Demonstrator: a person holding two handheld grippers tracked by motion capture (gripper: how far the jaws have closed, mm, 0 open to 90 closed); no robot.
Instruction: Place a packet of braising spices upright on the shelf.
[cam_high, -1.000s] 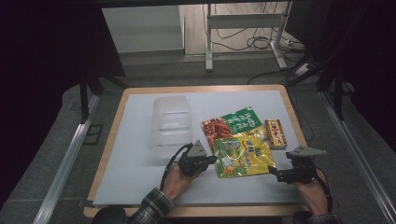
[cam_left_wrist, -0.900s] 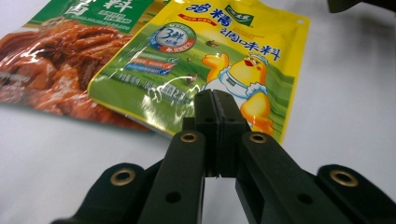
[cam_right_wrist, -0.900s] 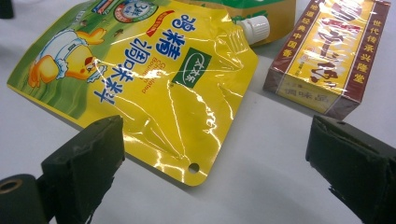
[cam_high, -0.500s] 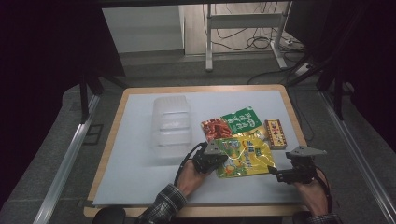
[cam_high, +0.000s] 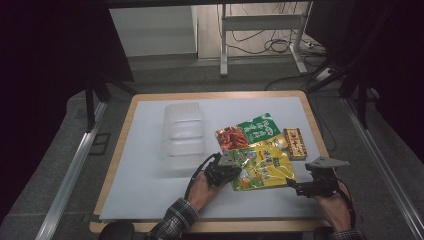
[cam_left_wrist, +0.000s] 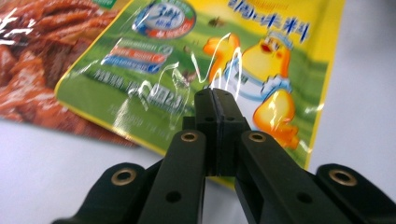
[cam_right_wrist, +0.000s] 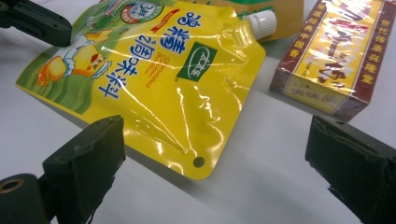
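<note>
Yellow-green spout pouch (cam_high: 261, 169) lay flat on the white table (cam_high: 145, 190), right of centre, toward the near edge, between the two grippers. Cartoon duck print faced up; white screw cap (cam_right_wrist: 260, 22) sat at its far right corner, punched hole at its near right corner.

Left gripper (cam_high: 234, 172) sat at the pouch's near left edge, held by the left hand (cam_high: 202, 187) in a plaid sleeve. In the left gripper view its jaws were pressed fully together, tips over the duck print on the pouch (cam_left_wrist: 261, 70). Nothing visible between the pads; could not tell whether the tips touched the film.

Right gripper (cam_high: 295, 186) rested on the table just beside the pouch's near right corner, held by the right hand (cam_high: 336, 207). Its jaws stood wide apart and empty; in the right gripper view the pouch corner (cam_right_wrist: 187, 116) lay ahead between them, clear of both pads.

Farther off: red snack bag (cam_high: 231, 137) touching the pouch's far left edge, partly under it. Green bag (cam_high: 260, 128) right of the red one, overlapping it. Small red-and-yellow box (cam_high: 295, 143) just right of the pouch, at the table's right side, close to the cap. Clear plastic container (cam_high: 183, 135) left of the bags, mid-table, well apart from both grippers.
</note>
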